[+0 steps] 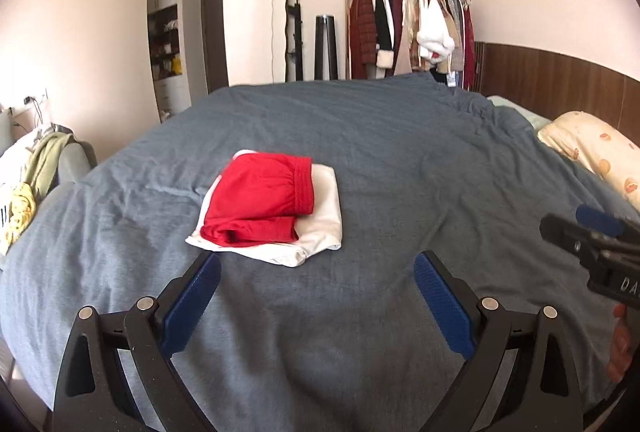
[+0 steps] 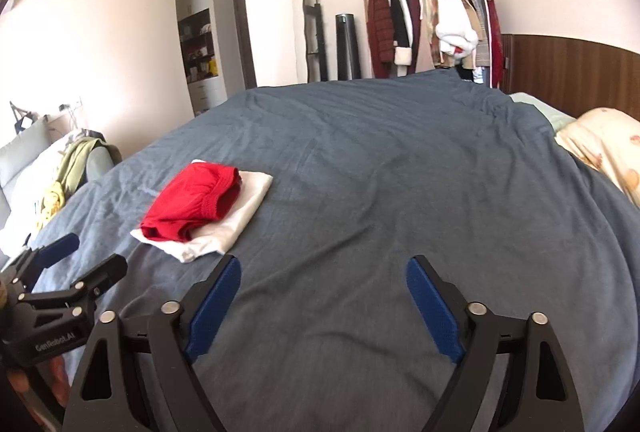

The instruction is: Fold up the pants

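The folded red pants (image 1: 260,202) lie on a folded white garment (image 1: 320,228) on the bed (image 1: 400,152), ahead and left of both sets of fingers, nearer the left gripper (image 1: 316,268) than the right gripper (image 2: 324,272), both wide open, holding nothing.

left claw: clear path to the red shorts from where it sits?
Probably yes. The left claw is open and empty, with the red shorts just ahead, folded on a white garment. Only bare blue duvet lies between; the right claw is off to the side.
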A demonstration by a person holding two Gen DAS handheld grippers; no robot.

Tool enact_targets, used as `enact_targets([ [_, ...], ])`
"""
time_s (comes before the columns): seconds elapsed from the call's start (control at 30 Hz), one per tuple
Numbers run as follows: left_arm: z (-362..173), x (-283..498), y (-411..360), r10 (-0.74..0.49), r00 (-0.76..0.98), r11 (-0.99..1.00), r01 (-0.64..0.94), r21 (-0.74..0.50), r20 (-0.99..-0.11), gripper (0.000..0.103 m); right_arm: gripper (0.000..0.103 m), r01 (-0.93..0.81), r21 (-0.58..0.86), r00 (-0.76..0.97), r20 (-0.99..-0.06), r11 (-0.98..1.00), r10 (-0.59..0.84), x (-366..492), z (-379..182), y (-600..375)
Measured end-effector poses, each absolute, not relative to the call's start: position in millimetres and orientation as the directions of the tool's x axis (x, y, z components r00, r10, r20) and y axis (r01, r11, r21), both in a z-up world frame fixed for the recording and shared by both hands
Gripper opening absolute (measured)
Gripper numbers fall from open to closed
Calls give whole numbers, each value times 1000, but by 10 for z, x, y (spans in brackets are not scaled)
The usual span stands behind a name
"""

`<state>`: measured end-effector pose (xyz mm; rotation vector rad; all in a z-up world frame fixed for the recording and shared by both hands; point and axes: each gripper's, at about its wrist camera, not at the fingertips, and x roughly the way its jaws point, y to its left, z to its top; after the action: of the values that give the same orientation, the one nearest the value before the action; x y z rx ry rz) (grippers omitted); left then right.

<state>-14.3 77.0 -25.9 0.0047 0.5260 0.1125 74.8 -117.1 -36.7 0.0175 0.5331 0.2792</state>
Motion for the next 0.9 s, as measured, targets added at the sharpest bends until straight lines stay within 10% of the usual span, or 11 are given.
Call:
enact_targets([
  [0.9, -49, -822, 567, 67, 890, 998, -58, 33, -450, 103, 87, -201, 105, 845, -485, 974, 226, -214, -269, -1364],
])
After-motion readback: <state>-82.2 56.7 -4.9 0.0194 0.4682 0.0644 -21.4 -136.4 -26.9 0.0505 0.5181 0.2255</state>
